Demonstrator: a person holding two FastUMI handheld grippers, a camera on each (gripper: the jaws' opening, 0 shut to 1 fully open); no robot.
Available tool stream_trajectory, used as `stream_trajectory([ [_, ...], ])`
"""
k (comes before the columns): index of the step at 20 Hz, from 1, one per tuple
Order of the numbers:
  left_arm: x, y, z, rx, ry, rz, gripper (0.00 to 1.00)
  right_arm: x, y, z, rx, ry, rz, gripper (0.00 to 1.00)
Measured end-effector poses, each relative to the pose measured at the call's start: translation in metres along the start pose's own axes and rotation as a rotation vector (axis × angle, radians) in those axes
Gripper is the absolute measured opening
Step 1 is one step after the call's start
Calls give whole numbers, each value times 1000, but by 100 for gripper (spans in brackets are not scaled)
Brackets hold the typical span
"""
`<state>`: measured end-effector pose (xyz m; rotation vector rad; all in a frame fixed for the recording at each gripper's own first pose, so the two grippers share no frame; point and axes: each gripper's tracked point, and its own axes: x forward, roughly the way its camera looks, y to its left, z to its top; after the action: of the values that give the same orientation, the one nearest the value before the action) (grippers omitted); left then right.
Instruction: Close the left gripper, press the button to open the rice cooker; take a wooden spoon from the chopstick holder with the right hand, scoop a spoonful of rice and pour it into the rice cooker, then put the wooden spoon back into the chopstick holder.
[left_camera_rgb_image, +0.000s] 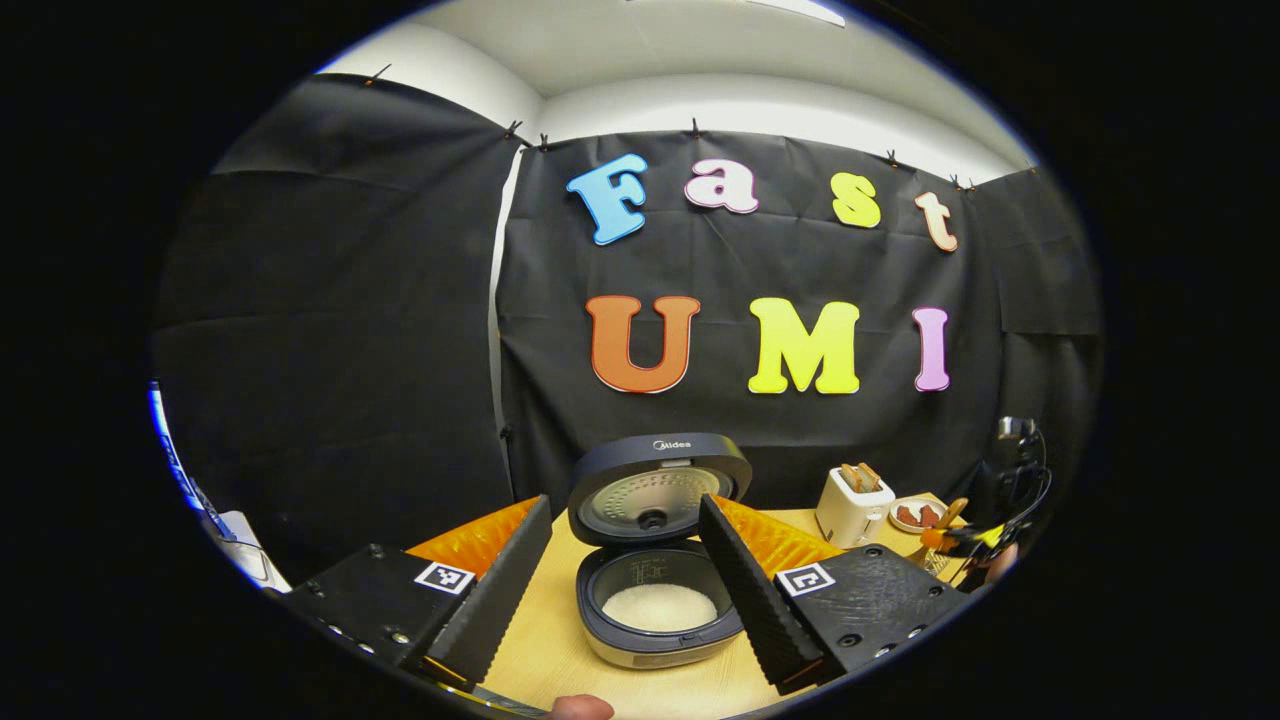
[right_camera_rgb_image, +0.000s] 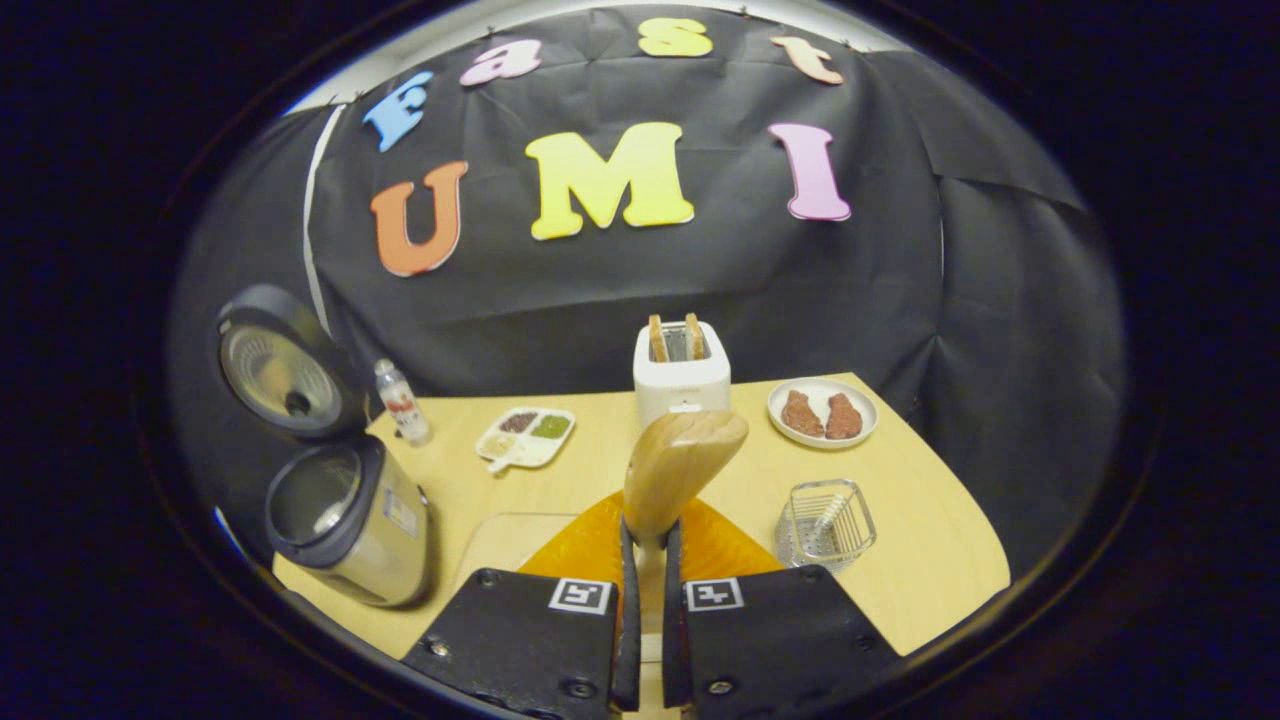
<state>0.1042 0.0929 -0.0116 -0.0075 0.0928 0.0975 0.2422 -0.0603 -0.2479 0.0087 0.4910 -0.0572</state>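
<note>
The wooden spoon (right_camera_rgb_image: 678, 465) is clamped upright between the right gripper (right_camera_rgb_image: 645, 560) fingers, while the left gripper (left_camera_rgb_image: 625, 570) fingers are held apart before the open rice cooker (left_camera_rgb_image: 655, 560).

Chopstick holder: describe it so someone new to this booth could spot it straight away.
Start at the white toaster at the back of the wooden table. Come forward and right, past the plate of meat. The chopstick holder is the small clear basket with a perforated bottom, standing alone and see-through, unlike its solid neighbours.
</note>
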Motion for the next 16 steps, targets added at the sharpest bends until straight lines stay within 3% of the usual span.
stream_trajectory([
  [5, -4, 14, -7, 17, 29, 26, 94, 25, 9, -36, -123, 17, -82, 14],
  [8, -5, 19, -11, 28, 56, 37, 94, 27, 21, -43, -131, -4, -87, 14],
  [16, -14, 21, -15, 42, 87, 61, 95, 32, 79, -49, 45, 22, 92, 14],
])
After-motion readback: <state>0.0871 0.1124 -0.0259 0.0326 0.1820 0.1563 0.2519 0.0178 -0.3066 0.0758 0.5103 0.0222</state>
